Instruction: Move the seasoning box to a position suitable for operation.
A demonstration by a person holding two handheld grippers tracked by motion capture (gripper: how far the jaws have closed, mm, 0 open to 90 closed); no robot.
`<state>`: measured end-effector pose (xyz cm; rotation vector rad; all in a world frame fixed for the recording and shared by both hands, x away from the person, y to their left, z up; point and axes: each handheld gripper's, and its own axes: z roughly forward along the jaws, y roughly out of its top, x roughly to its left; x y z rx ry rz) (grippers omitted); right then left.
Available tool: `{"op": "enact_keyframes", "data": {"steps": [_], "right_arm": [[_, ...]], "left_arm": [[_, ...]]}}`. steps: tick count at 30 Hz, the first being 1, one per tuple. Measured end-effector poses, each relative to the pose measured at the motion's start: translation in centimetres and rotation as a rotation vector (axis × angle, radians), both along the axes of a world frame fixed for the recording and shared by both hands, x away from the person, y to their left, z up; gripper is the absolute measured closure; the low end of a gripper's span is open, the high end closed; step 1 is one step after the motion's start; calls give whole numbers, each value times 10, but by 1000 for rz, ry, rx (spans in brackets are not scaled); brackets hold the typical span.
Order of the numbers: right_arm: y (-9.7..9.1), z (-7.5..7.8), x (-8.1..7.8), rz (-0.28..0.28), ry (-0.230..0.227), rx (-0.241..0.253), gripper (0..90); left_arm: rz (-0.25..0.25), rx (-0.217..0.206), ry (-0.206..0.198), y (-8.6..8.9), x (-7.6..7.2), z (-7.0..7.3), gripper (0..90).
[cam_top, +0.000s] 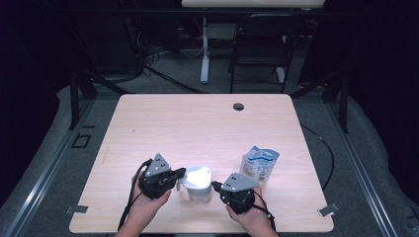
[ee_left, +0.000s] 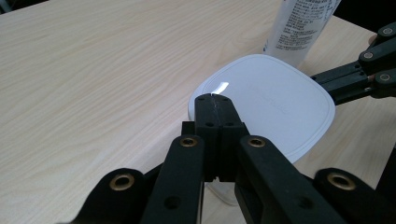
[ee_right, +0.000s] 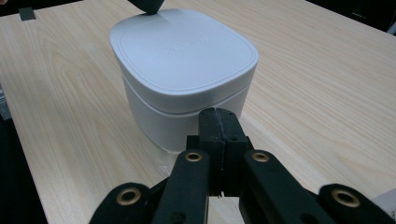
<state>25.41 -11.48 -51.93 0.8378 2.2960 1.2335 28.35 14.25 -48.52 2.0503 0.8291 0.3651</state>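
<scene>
plastic is what the task's thing looks made of: a white rounded-square plastic container point(cam_top: 197, 183) with a smooth, slightly glossy lid that overhangs the body, and a faint groove running just inside the lid's rim. it is sitting upright near the front edge of the pale wooden table point(cam_top: 197, 123), between the two hands. the left gripper point(ee_left: 213, 97) is resting its tip at the lid's near edge, jaws pressed together with nothing between them. the right gripper point(ee_right: 219, 112) is pointing at the container's side wall just below the lid, its jaws likewise pressed tight together and holding nothing. counting: one container, one white-and-blue printed plastic pouch point(cam_top: 259, 165) standing just beside the right gripper, two grippers, one table, and one dark folding chair point(cam_top: 260, 47) well beyond the table.
</scene>
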Motion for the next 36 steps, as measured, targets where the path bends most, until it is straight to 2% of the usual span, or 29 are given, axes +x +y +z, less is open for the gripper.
{"op": "enact_keyframes", "data": {"steps": [36], "right_arm": [[4, 7, 0, 6, -18, 2, 900]], "left_arm": [[1, -7, 4, 2, 1, -1, 900]]}}
